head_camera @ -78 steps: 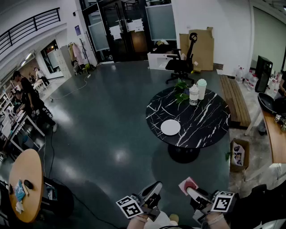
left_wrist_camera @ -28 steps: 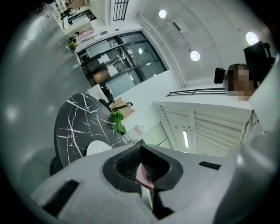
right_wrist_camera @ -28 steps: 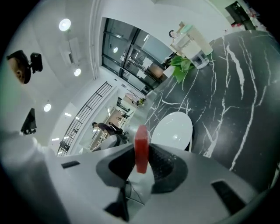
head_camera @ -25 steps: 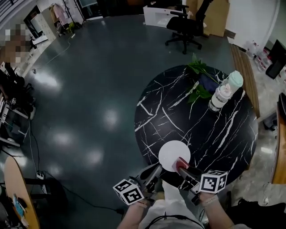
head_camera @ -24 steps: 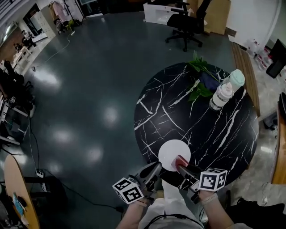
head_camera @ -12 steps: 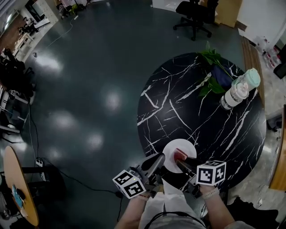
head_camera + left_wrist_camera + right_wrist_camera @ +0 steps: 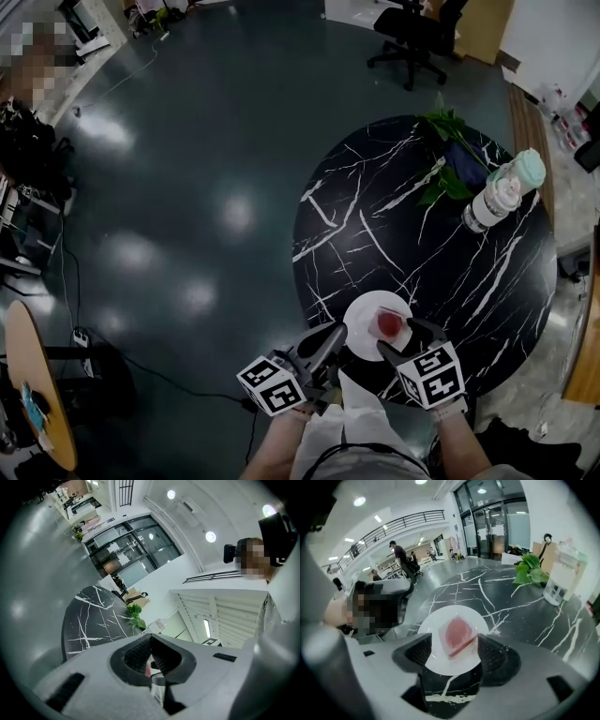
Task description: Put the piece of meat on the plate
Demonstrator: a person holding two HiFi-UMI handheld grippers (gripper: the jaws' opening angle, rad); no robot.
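Note:
The piece of meat, red with a pale rim, lies on the white plate near the front edge of the black marble table. My right gripper points down over the plate, and its jaws are opening. In the right gripper view the meat sits between the spread pads of the right gripper, with a gap on the left side, above the plate. My left gripper hovers level just left of the plate. In its own view the left gripper has its jaws meeting, with nothing held.
At the table's far right stand a clear bottle with a pale green cap and a leafy plant. An office chair is beyond the table. A round wooden table sits at the far left. The dark floor surrounds the marble table.
My right gripper rolled and sank over the plate, and its jaws spread. The meat, gripped before, now rests on the plate. The left gripper barely shifted.

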